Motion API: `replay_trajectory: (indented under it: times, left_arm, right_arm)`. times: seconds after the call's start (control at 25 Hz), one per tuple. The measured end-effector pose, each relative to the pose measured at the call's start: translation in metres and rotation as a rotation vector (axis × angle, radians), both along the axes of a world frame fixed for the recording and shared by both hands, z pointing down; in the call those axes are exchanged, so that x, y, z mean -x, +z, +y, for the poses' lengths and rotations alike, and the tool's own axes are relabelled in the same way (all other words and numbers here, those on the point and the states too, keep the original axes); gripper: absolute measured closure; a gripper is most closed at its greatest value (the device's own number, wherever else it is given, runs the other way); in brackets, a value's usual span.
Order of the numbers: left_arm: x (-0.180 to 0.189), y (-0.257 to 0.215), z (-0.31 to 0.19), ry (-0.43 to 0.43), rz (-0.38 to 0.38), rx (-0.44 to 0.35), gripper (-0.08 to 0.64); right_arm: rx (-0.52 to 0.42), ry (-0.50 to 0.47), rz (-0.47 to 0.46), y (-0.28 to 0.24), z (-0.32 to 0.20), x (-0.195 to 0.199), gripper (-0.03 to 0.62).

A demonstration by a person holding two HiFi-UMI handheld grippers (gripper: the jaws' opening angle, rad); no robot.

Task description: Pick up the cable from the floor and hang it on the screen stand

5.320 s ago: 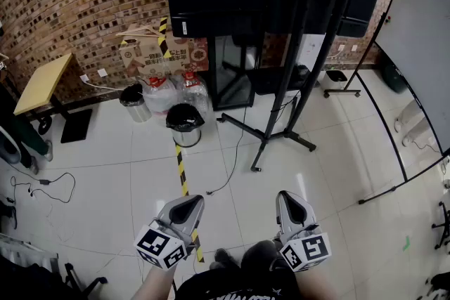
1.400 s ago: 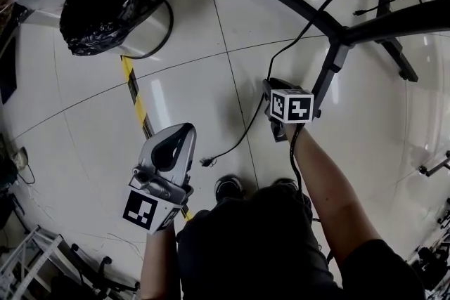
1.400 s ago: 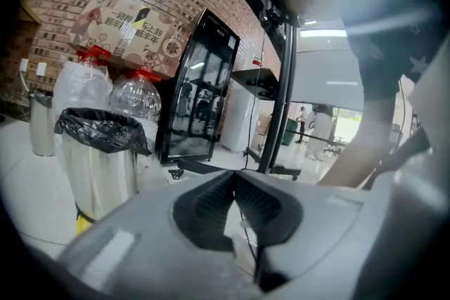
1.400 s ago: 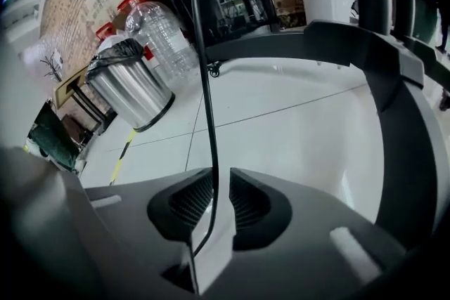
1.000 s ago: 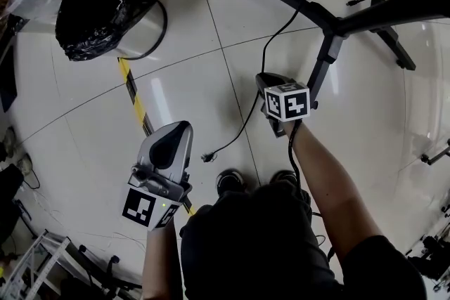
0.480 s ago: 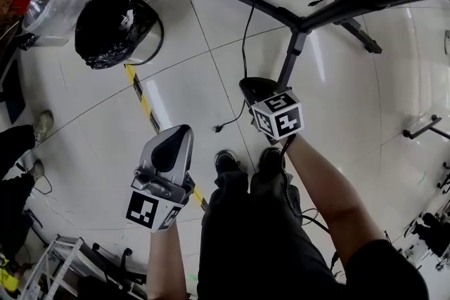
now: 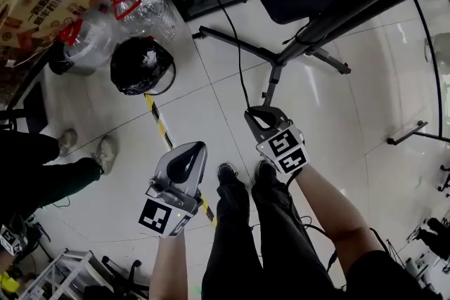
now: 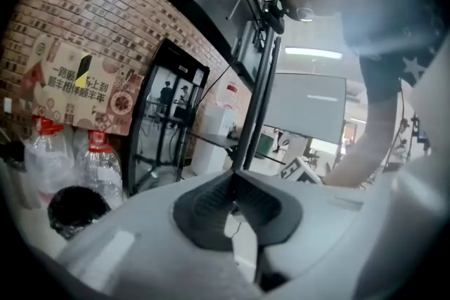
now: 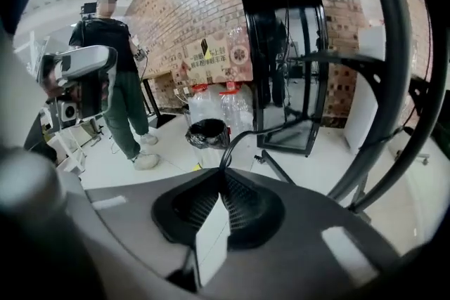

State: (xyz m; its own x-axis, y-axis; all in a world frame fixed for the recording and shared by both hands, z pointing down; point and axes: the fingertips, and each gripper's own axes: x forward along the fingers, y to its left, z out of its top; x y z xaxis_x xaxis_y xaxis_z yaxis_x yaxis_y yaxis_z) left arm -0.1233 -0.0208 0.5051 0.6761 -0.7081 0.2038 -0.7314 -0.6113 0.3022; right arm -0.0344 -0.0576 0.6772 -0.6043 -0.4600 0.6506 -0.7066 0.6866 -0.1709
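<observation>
The thin black cable point(image 7: 239, 74) runs from the jaws of my right gripper point(image 7: 259, 114) up across the white floor toward the base of the screen stand point(image 7: 233, 43). In the right gripper view the cable point(image 9: 239, 142) comes out of the closed tips of my right gripper point(image 9: 221, 172) and curves right toward the stand's black post point(image 9: 394, 81). My left gripper point(image 7: 195, 149) hangs lower left over the floor, shut and holding nothing; the left gripper view shows its tips point(image 8: 233, 175) together, with the stand post point(image 8: 256, 109) behind.
A black-lined bin point(image 7: 143, 65) and large water bottles point(image 7: 140, 10) stand at the upper left. A yellow-black tape strip point(image 7: 160, 124) crosses the floor. A person's legs point(image 7: 49, 172) are at the left. A whiteboard's leg point(image 7: 415, 133) lies at the right.
My right gripper has risen and come nearer my body, lifting the cable off the floor. The view has tilted up toward the stand. A bystander's legs have come into view at left.
</observation>
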Motion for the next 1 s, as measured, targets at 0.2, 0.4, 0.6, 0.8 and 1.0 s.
replay_trajectory:
  times: [0.2, 0.4, 0.6, 0.8, 1.0]
  left_arm:
    - [-0.022, -0.067, 0.01, 0.024, 0.012, -0.046, 0.558]
    - [-0.037, -0.126, 0.008, 0.04, 0.03, -0.102, 0.558]
    - [-0.057, -0.192, 0.015, 0.113, 0.05, -0.175, 0.558]
    - [-0.063, -0.253, 0.023, 0.14, 0.058, -0.262, 0.558]
    - [-0.058, -0.302, 0.005, 0.095, 0.077, -0.309, 0.558]
  right_arm:
    - [-0.051, 0.002, -0.01, -0.082, 0.012, -0.026, 0.568]
    - [-0.125, -0.062, -0.033, -0.168, 0.01, -0.039, 0.568]
    - [-0.278, -0.215, 0.08, -0.272, 0.018, -0.04, 0.568]
    - [-0.451, -0.214, 0.163, -0.352, 0.02, -0.051, 0.568]
    - [-0.578, -0.151, 0.151, -0.422, 0.003, -0.062, 0.572]
